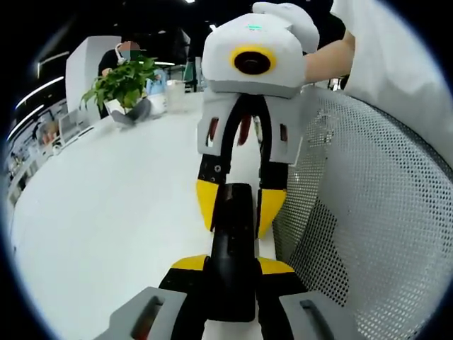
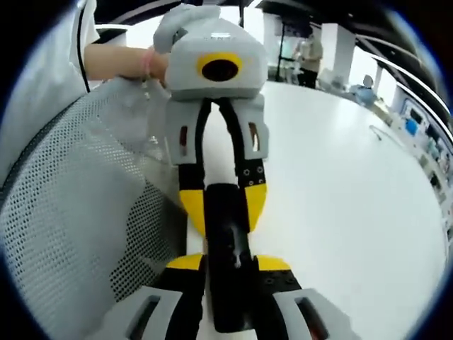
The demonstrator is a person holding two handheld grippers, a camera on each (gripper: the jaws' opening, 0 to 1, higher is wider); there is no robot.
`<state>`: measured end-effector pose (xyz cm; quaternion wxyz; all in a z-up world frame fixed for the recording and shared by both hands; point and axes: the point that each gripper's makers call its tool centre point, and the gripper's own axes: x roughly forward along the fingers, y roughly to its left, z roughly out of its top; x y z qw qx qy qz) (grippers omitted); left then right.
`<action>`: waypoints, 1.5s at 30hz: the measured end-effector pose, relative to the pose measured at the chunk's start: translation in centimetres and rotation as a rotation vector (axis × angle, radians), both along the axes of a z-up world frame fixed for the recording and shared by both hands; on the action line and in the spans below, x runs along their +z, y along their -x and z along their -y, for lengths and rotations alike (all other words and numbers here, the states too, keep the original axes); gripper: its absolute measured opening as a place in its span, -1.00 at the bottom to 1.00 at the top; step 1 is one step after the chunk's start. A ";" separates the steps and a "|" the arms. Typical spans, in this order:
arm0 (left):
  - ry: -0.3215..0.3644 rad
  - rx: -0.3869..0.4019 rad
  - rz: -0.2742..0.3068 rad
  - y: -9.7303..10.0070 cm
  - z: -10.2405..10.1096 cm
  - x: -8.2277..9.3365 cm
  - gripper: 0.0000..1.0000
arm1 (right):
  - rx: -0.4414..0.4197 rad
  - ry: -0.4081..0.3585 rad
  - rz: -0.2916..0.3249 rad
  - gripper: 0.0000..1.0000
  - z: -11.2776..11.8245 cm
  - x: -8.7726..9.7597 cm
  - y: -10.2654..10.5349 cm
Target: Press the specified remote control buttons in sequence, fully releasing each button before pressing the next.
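Left gripper view has the left gripper (image 1: 230,273) rising from six o'clock, its yellow-tipped jaws pinching the near end of a long black remote control (image 1: 231,248) that runs straight up toward the centre. From twelve o'clock the right gripper (image 1: 238,212) reaches down to meet it, its own yellow tips pressed against the far end of the same remote, so the thing is held between the two tools, end to end, above the white table (image 1: 106,234). A white-gloved hand (image 1: 290,18) sits on top of that right gripper at one o'clock. A white mesh chair back (image 1: 368,219) curves across three to five o'clock, just beside the remote. Far off at ten o'clock stands a green potted plant (image 1: 124,81). Seen in the right gripper view, the scene mirrors: the right gripper (image 2: 228,273) at six o'clock is clamped on the remote (image 2: 226,255), the left gripper (image 2: 223,205) comes down from twelve and grips the other end, the chair back (image 2: 78,212) fills nine o'clock, and the table (image 2: 340,191) spreads toward three.
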<state>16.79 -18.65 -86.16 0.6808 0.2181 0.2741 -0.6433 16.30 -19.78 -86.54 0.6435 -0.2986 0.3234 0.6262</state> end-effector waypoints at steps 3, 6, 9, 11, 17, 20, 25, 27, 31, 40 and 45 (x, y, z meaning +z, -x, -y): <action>-0.001 0.000 0.002 0.0 0.0 0.0 -0.51 | -0.013 -0.010 -0.012 -0.46 -0.1 0.1 0.1; -0.002 -0.001 0.004 0.0 0.0 0.0 -0.51 | -0.027 -0.017 -0.031 -0.40 0.0 0.1 0.2; -0.008 -0.005 0.007 0.1 0.0 0.0 -0.51 | -0.033 -0.031 -0.045 -0.31 0.3 0.1 0.4; -0.017 -0.018 0.017 0.1 0.0 0.0 -0.51 | -0.046 -0.032 -0.042 -0.31 0.6 0.0 0.3; -0.020 -0.022 0.024 0.1 0.0 -0.1 -0.51 | -0.081 -0.021 -0.016 -0.33 1.6 -0.1 -0.4; -0.023 -0.025 0.033 0.1 0.0 -0.1 -0.51 | -0.075 -0.013 0.014 -0.38 1.6 -0.2 -0.6; -0.016 -0.026 0.033 0.0 0.0 -0.1 -0.51 | -0.054 -0.011 0.034 -0.51 1.6 -0.2 -0.4; -0.011 -0.022 0.028 0.0 0.0 -0.1 -0.50 | -0.048 -0.010 0.039 -0.54 1.8 -0.2 -0.3; -0.010 -0.024 0.033 0.1 0.0 -0.1 -0.50 | -0.050 -0.007 0.028 -0.55 2.7 -0.2 -0.2; -0.009 -0.022 0.038 0.1 0.0 -0.1 -0.50 | -0.042 -0.002 0.020 -0.56 3.5 -0.1 0.0; -0.008 -0.020 0.035 0.1 -0.1 -0.1 -0.50 | -0.043 -0.015 0.011 -0.57 3.5 -0.1 -0.1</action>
